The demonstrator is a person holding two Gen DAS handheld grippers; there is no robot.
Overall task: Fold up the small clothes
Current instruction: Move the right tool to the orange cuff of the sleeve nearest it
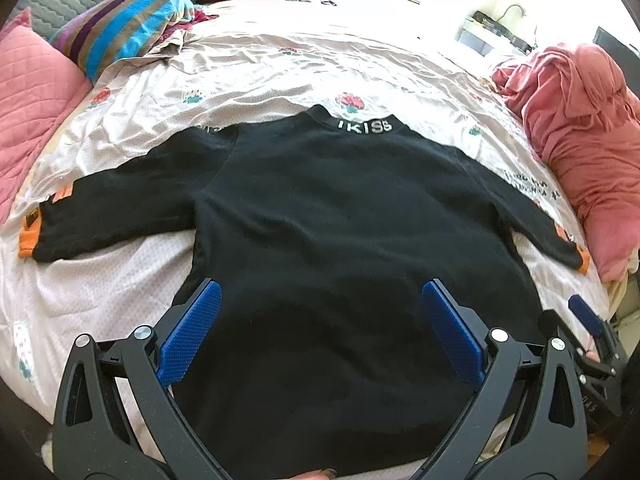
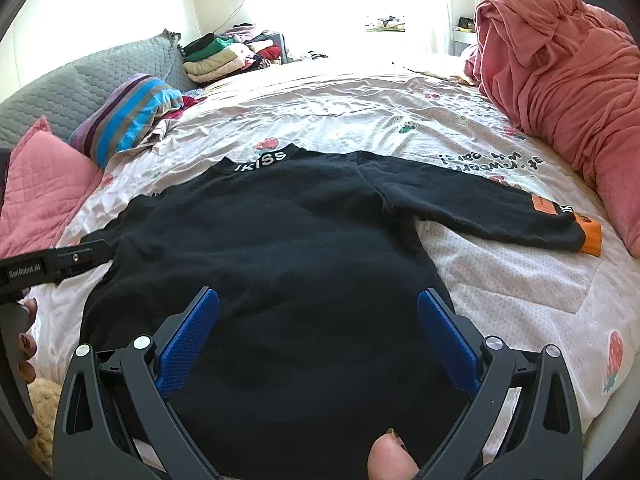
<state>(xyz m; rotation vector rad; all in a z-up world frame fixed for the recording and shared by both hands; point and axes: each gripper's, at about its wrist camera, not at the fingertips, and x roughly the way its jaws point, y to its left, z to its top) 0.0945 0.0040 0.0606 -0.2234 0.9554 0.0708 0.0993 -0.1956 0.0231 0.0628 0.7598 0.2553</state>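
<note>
Black sweater (image 1: 340, 208) spread flat on the bed (image 1: 260, 68); both claws gape wide over its hem, folding not begun; next, grasp a sleeve (image 2: 480, 204)

Black sweatshirt (image 1: 340, 216) spread flat on the bed (image 1: 248, 68), collar far, both sleeves stretched out, orange cuffs at the ends. Left claw (image 1: 320, 312) wide open above the hem, blue fingers (image 1: 188, 340) apart. Right claw (image 1: 592, 332) at the right edge. Striped pillow (image 1: 124, 20) far left, pink blanket (image 1: 580, 128) right.
</note>
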